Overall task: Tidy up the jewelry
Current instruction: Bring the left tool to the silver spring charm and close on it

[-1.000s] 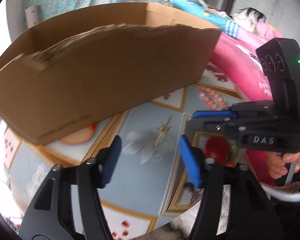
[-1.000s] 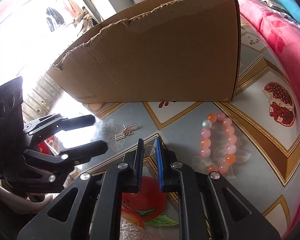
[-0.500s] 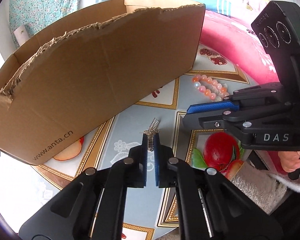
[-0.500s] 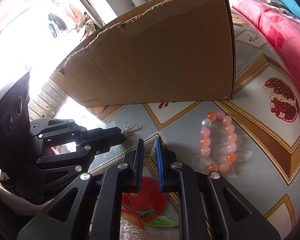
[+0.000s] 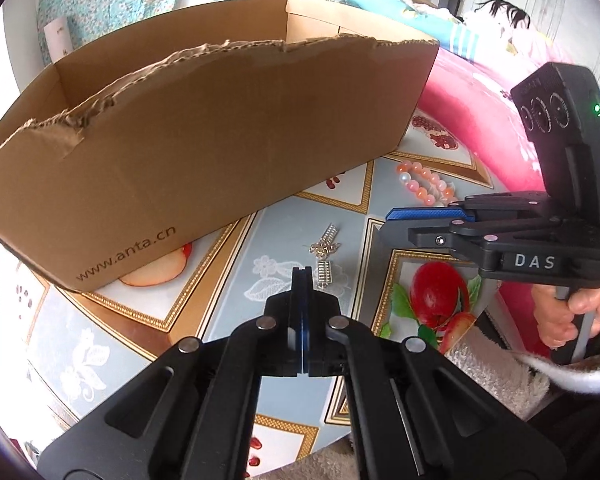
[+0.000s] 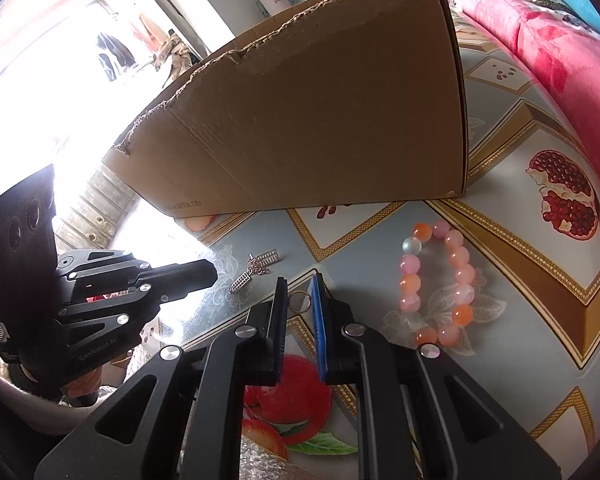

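Observation:
Silver earrings [image 5: 324, 256] lie loose on the patterned tablecloth [image 5: 284, 216], in front of an open cardboard box [image 5: 220, 140]. My left gripper [image 5: 302, 276] is shut, pads pressed together with nothing between them, its tip just left of the nearer earring piece. In the right wrist view the left gripper [image 6: 210, 274] sits left of the earrings [image 6: 256, 270]. My right gripper [image 6: 299, 300] is shut on a small thin metal ring [image 6: 299, 302], held just above the cloth. A pink and orange bead bracelet [image 6: 440, 280] lies to its right. The right gripper [image 5: 392, 224] also shows in the left wrist view, near the bracelet [image 5: 424, 184].
The cardboard box [image 6: 320, 120] walls off the far side of the table. A pink quilt [image 5: 480, 120] bulges along the right edge. A person's hand [image 5: 580, 312] grips the right tool's handle. The table's near edge runs just below both grippers.
The left gripper's jaws went from wide open to shut around the earrings, then drew back; the earrings stay on the cloth. The right gripper kept still with the ring.

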Demonstrator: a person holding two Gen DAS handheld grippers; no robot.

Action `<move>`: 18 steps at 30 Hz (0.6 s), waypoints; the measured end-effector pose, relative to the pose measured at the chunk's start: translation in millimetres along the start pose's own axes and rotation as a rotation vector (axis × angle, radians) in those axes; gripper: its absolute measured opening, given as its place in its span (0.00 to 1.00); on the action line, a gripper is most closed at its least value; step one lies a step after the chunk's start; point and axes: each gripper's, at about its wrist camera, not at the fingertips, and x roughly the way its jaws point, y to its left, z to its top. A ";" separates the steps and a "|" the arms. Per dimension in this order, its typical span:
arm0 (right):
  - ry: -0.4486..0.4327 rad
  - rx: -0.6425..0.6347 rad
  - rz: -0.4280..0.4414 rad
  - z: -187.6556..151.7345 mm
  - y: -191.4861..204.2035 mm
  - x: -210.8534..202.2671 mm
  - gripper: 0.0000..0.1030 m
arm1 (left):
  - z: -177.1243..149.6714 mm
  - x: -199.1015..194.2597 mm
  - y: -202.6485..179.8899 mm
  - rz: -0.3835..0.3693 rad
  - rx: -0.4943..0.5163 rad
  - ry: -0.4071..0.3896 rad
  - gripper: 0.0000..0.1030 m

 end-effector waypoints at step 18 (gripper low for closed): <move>-0.008 0.003 -0.006 -1.5 3.8 1.9 0.12 | 4.1 11.1 -23.7 0.049 0.139 0.018 0.06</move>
